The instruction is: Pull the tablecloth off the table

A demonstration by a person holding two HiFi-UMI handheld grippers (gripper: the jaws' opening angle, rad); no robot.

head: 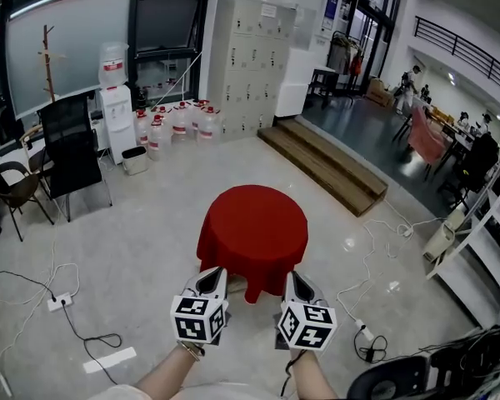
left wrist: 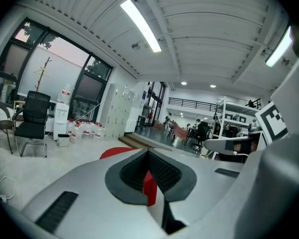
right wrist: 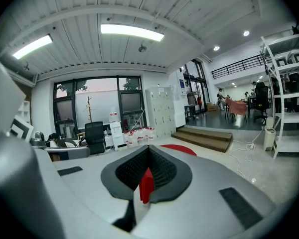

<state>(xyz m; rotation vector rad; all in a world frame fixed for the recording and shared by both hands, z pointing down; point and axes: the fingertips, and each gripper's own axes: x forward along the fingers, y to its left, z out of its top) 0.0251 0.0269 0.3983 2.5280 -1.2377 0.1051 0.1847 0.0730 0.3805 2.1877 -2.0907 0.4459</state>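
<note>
Looking down in the head view: red tablecloth (head: 254, 227) drapes a round table, which it hides, straight ahead of both tools. Left gripper (head: 217, 272) and right gripper (head: 292, 277) sit side by side at the cloth's near hem, tips touching it; a loose fold hangs between them. Left gripper view: jaws closed together, pinching a strip of red cloth between the pads (left wrist: 162, 173); the cloth top shows just beyond the tips. Right gripper view: jaws likewise closed on a red fold, with the cloth top ahead and slightly right of the tips.
</note>
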